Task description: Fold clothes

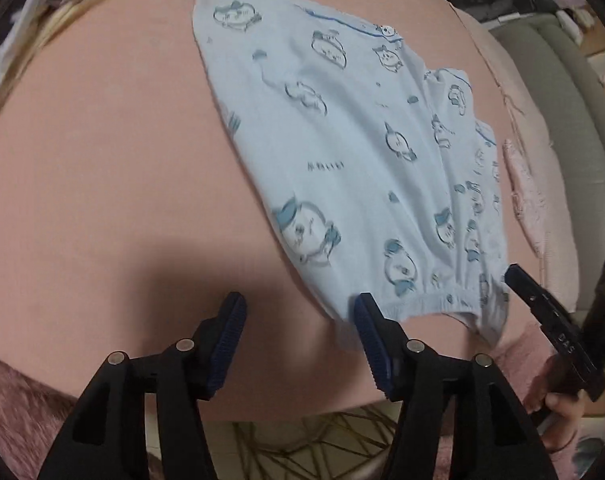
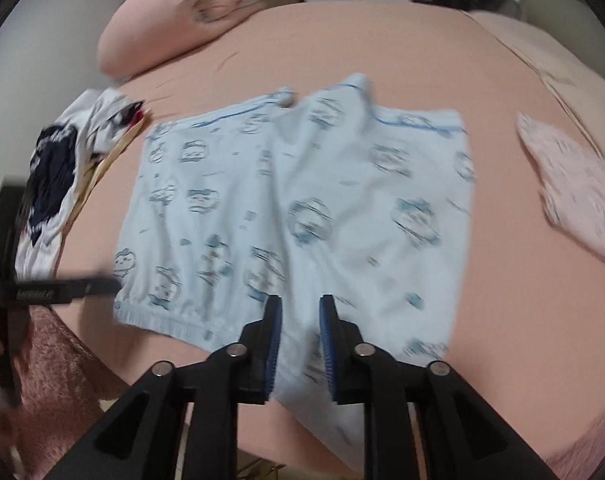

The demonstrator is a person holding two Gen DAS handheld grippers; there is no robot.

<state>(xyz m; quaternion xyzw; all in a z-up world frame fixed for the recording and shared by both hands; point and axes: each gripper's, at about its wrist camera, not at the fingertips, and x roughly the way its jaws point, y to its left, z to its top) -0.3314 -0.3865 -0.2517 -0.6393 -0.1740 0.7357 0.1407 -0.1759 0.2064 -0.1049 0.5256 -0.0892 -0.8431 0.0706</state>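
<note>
A pair of light-blue shorts (image 1: 342,152) printed with cartoon animals lies spread flat on a bed covered by a pink sheet (image 1: 102,160), the elastic waistband (image 1: 430,304) toward the near edge and the two legs pointing away. The left gripper (image 1: 298,344) hovers at the waistband's corner, its blue-padded fingers (image 1: 368,336) spread wide with nothing between them; one finger sits right at the fabric's edge, the other over bare sheet. In the right wrist view, the right gripper (image 2: 300,344) is poised over the middle of the shorts (image 2: 294,208) near the waistband, its fingers parted a moderate way; whether the pads touch the cloth cannot be told through the motion blur. A pale pink garment (image 2: 574,188) lies apart from the shorts to the right, a pink pillow (image 2: 170,12) rests at the far end of the bed, and a heap of white and navy clothes (image 2: 58,176) sits at the left edge.
</note>
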